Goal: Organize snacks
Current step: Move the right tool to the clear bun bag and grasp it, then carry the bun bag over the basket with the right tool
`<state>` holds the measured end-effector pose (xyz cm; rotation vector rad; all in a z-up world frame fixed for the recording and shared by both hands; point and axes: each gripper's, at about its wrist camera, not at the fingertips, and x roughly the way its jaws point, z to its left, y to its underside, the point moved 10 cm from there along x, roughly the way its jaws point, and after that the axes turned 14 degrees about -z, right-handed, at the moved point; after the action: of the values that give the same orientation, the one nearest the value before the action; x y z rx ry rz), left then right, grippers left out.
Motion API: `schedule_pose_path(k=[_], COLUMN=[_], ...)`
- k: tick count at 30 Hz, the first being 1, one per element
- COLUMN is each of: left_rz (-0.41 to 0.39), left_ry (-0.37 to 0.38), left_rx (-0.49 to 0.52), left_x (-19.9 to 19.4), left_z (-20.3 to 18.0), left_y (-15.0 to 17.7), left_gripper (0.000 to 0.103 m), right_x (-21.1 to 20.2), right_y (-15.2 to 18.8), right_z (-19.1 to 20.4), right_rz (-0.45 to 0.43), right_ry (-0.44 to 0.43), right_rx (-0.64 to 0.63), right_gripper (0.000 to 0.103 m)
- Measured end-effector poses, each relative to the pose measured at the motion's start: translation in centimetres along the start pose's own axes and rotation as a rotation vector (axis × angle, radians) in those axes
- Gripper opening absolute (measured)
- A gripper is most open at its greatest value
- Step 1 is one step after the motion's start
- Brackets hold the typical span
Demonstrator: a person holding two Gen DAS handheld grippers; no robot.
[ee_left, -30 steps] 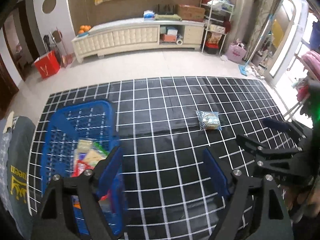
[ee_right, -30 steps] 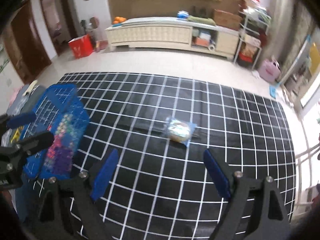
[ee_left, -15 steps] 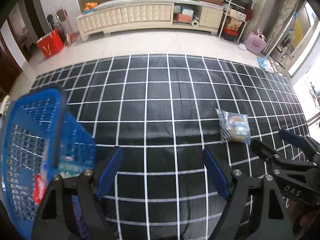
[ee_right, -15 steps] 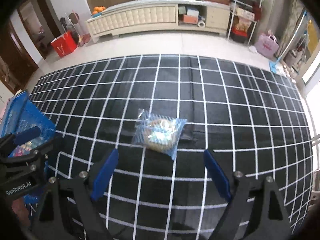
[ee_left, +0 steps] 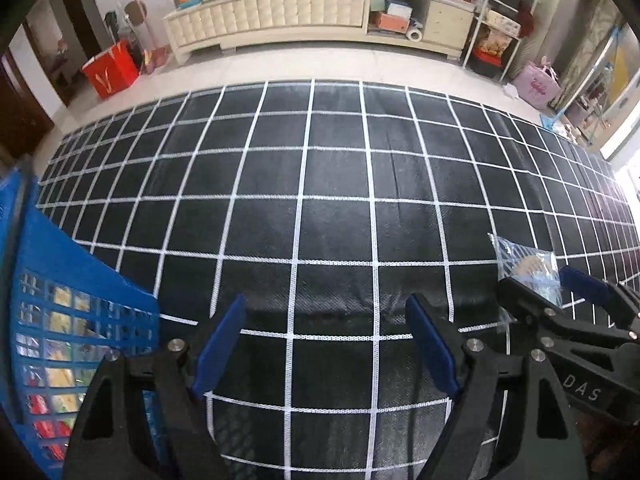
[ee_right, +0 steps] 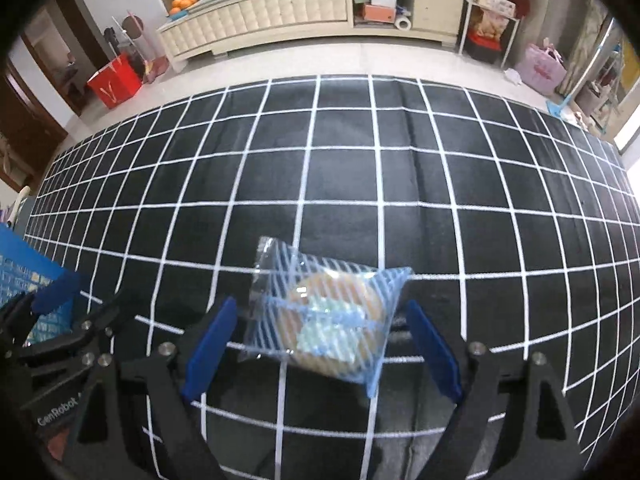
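Right gripper, blue-padded black jaws spread wide, straddles clear blue-striped plastic snack packet with round pastry inside; pads flank packet without pressing it. Packet lies flat on black floor mat with white grid lines. Left gripper, jaws likewise wide and empty, hangs over bare mat just beside blue perforated plastic basket holding assorted wrapped snacks.
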<state>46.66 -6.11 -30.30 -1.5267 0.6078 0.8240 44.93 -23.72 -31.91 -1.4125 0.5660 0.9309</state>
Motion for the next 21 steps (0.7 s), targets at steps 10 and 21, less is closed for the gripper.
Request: schedule_pose_path(k=[10,21], left_rz=[-0.008,-0.02], left_ry=[-0.031,-0.01], left_rx=[-0.004,0.005], left_x=[0.3,-2.1], left_z=[0.6,-0.5], left_y=[-0.2,0.3], left_gripper=[0.08,0.08], right_x=[0.6,-3.7], right_y=[-0.1,0.1], right_z=[0.5,1.4], right_rz=[-0.049,-0.097], right_ry=[0.002,-0.053], right_rx=[-0.038,-0.05], right_gripper=[0.071,0.06])
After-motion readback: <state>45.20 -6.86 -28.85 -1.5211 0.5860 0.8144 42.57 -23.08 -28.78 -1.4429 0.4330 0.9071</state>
